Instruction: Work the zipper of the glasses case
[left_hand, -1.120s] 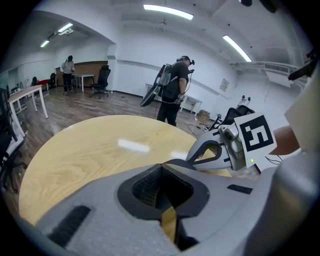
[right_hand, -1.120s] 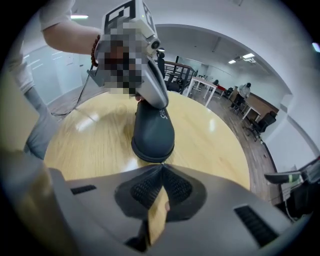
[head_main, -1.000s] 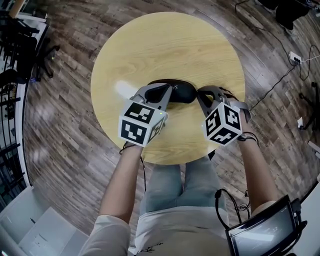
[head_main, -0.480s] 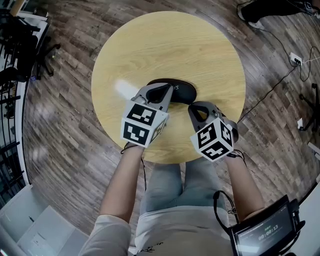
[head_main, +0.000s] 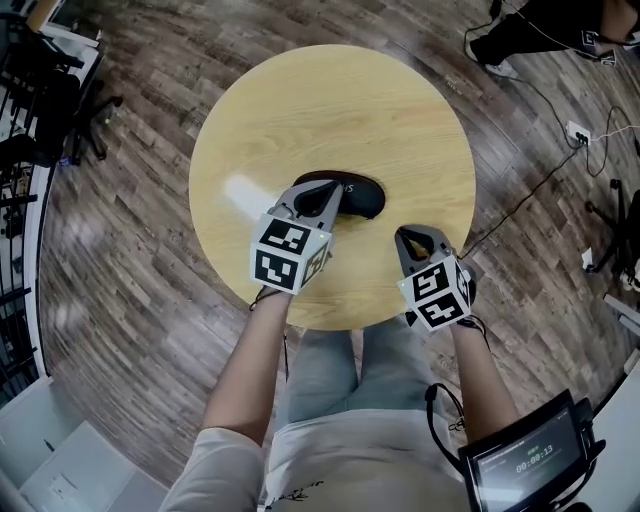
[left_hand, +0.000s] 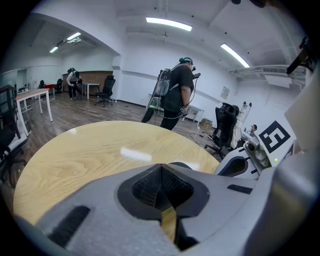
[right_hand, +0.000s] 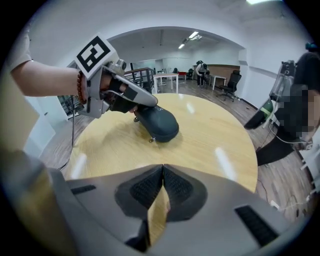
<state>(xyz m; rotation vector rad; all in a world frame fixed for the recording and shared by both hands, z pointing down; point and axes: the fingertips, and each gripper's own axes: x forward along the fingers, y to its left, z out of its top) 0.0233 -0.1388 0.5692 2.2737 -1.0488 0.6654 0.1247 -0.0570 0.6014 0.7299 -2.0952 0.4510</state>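
Head view: right tool (head_main: 411, 236), pressed together, has drawn back from glasses case (head_main: 358, 196).

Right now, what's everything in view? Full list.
Table: one, round, light wood, centre.
Glasses case: one, dark, on the table near its middle.
Floor: wood planks, grey-brown, all round the table.
Power strip: one, white, floor at right, cable attached.
Office chairs: black, far left; count unclear.
Screen device: one, dark, at the person's right hip.
Background person: one, dark top, beyond the table.
Left gripper: grey, jaws together, tips at the case.
Right gripper: grey, jaws together, empty, near table edge.
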